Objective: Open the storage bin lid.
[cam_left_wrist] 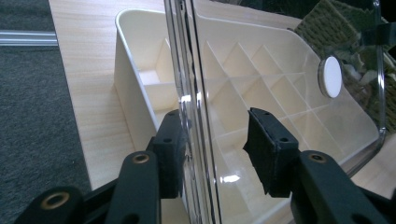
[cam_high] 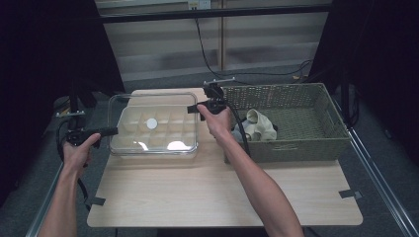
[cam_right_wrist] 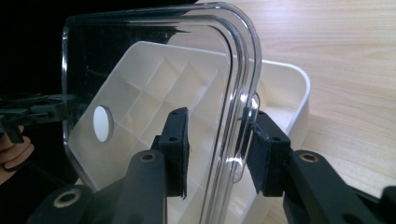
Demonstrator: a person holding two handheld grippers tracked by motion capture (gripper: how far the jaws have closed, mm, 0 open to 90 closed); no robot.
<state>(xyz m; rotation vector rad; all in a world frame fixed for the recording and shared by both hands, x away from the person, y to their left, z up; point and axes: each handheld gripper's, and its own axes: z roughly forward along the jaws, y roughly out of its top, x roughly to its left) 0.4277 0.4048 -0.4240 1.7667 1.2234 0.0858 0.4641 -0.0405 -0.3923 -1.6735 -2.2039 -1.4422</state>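
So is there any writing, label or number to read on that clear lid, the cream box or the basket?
None can be read. The round white disc on the clear plastic lid is blank. The cream divided plastic box, the woven green-grey basket and the pale wooden table bear no lettering.

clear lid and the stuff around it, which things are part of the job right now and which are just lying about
In the job:
- clear lid, edges between both grippers' jaws
- cream divided tray under it
- left hand-held gripper
- right hand-held gripper

Lying about:
- woven basket
- cream cloth inside the basket
- black tape tabs on the table
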